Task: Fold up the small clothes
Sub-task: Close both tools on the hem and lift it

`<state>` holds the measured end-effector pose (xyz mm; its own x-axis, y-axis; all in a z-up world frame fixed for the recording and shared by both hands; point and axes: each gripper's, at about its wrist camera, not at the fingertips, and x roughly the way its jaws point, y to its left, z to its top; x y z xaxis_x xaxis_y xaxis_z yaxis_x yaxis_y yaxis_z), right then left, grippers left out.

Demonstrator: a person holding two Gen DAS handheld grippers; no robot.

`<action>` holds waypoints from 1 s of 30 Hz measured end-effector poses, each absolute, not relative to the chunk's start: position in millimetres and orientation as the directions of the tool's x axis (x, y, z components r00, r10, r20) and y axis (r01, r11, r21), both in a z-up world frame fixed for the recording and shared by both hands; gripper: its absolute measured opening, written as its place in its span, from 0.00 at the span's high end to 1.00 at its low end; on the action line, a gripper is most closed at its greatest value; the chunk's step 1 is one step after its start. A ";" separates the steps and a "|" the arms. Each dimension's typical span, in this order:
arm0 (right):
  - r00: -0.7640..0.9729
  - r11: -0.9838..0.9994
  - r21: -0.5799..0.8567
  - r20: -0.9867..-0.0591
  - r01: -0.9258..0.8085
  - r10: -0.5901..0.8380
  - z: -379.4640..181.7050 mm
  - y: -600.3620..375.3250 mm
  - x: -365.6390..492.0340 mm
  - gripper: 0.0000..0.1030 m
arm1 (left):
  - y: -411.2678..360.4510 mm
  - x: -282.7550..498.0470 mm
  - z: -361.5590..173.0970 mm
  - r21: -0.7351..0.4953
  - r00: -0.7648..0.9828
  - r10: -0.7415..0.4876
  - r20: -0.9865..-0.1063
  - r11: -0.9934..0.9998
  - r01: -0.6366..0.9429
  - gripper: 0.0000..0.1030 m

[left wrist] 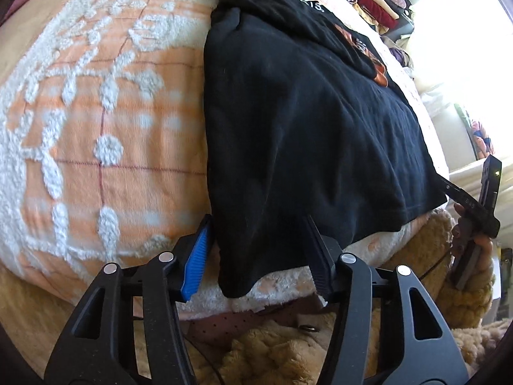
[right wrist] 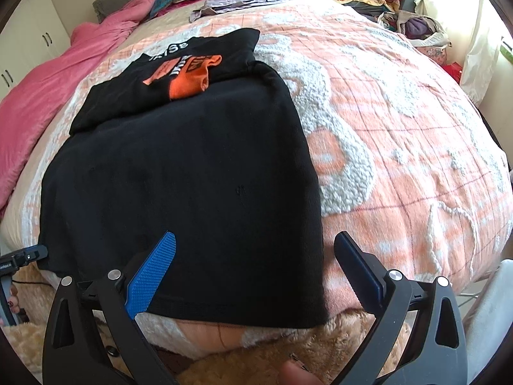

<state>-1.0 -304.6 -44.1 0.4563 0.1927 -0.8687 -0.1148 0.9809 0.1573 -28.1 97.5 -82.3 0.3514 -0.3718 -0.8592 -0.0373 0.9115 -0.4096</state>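
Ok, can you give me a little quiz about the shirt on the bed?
1. True or false: the black T-shirt lies on a plain blue bedspread.
2. What colour is its print? A green, B orange, C yellow.
3. Fill in: the jaws of the right hand-held gripper stand ____.
Key: 1 false; 2 B; 3 open.
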 end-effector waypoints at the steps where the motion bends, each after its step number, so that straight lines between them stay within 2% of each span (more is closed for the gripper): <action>1: 0.454 0.981 0.156 -0.870 -0.115 0.192 -44.9 -305.2 -1.9 0.05 | 97.2 -28.6 -83.3 -0.407 0.353 -0.369 -0.860 0.912 -0.039 0.56; 4: 0.443 0.981 0.155 -0.876 -0.119 0.193 -47.7 -307.3 -5.5 0.05 | 99.8 -26.7 -85.3 -0.416 0.360 -0.371 -0.856 0.907 -0.056 0.60; 6: 0.436 0.981 0.150 -0.880 -0.127 0.191 -48.9 -308.9 -8.4 0.05 | 101.1 -24.5 -86.8 -0.403 0.365 -0.355 -0.861 0.913 -0.062 0.68; 8: 0.430 0.980 0.149 -0.882 -0.129 0.191 -49.7 -311.1 -10.3 0.06 | 102.6 -23.3 -86.2 -0.407 0.368 -0.357 -0.859 0.911 -0.065 0.69; 10: 0.424 0.980 0.151 -0.885 -0.129 0.192 -51.1 -313.9 -12.0 0.15 | 103.4 -23.5 -85.9 -0.410 0.365 -0.361 -0.858 0.910 -0.064 0.69; 12: 0.415 0.981 0.151 -0.890 -0.121 0.188 -53.7 -317.5 -12.5 0.28 | 102.9 -24.4 -86.3 -0.408 0.365 -0.361 -0.858 0.911 -0.059 0.69; 13: 0.412 0.981 0.152 -0.891 -0.120 0.188 -54.9 -318.9 -12.9 0.31 | 103.0 -24.7 -86.3 -0.406 0.364 -0.361 -0.859 0.912 -0.054 0.69; 15: 0.409 0.982 0.145 -0.894 -0.118 0.181 -57.2 -321.0 -14.3 0.52 | 102.5 -23.3 -87.3 -0.406 0.362 -0.362 -0.859 0.912 -0.051 0.69; 16: 0.411 0.982 0.142 -0.894 -0.122 0.180 -57.2 -320.8 -14.6 0.57 | 102.9 -23.2 -87.8 -0.409 0.361 -0.365 -0.858 0.911 -0.051 0.69; 18: 0.423 0.980 0.146 -0.886 -0.138 0.192 -55.3 -320.9 -16.6 0.84 | 102.3 -22.0 -88.7 -0.413 0.360 -0.369 -0.857 0.909 -0.052 0.68; 19: 0.432 0.980 0.144 -0.881 -0.140 0.192 -53.8 -321.3 -17.1 0.89 | 102.6 -21.3 -89.3 -0.420 0.359 -0.375 -0.855 0.906 -0.054 0.68; 25: 0.527 0.951 0.259 -0.792 -0.167 0.308 -26.1 -329.3 -21.2 0.91 | 101.4 -19.2 -89.6 -0.417 0.352 -0.372 -0.859 0.907 -0.057 0.68; 28: 0.576 0.938 0.302 -0.742 -0.169 0.343 -9.2 -336.3 -19.6 0.91 | 96.1 -18.0 -85.3 -0.375 0.340 -0.335 -0.879 0.926 -0.056 0.75; 30: 0.601 0.932 0.325 -0.717 -0.160 0.353 -0.5 -342.3 -17.3 0.91 | 94.2 -18.7 -81.5 -0.376 0.341 -0.338 -0.877 0.925 -0.050 0.88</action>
